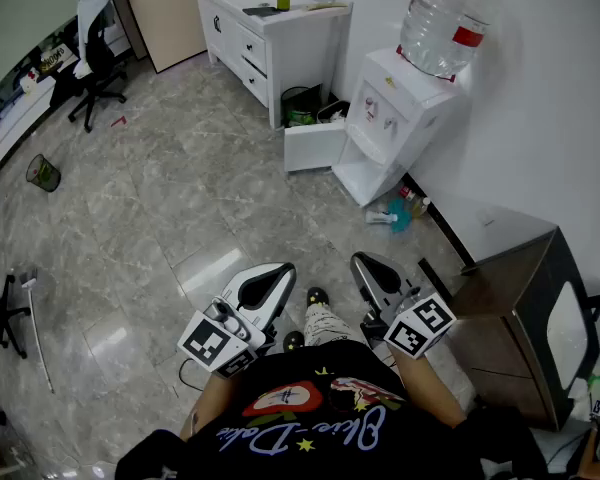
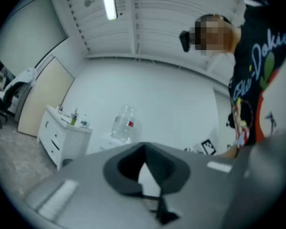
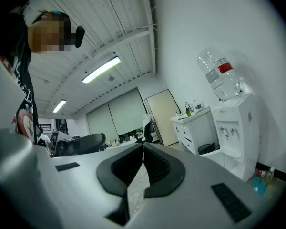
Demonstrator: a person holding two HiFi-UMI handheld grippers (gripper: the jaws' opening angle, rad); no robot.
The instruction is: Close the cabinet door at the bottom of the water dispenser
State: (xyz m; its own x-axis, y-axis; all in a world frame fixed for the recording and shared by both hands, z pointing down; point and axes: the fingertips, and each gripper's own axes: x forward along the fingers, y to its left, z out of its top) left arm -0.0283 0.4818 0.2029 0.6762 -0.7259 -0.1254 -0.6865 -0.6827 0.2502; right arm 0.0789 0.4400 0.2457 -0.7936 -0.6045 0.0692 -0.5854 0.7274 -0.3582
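Note:
The white water dispenser [image 1: 392,118] stands against the right wall with a clear bottle [image 1: 442,18] on top. Its bottom cabinet door [image 1: 314,145] hangs open, swung out to the left. Both grippers are held close to the person's body, well short of the dispenser. In the head view my left gripper [image 1: 276,274] and my right gripper [image 1: 364,264] point toward it, jaws together and empty. The left gripper view has the shut tips [image 2: 144,148] below the distant dispenser [image 2: 115,138]. In the right gripper view the shut tips [image 3: 143,147] are left of the dispenser [image 3: 234,128].
A white drawer cabinet [image 1: 265,38] stands left of the dispenser, with a black bin [image 1: 302,105] between them. Small bottles [image 1: 396,213] lie on the floor by the dispenser's base. A dark brown cabinet [image 1: 515,313] sits to my right. An office chair [image 1: 95,63] is far left.

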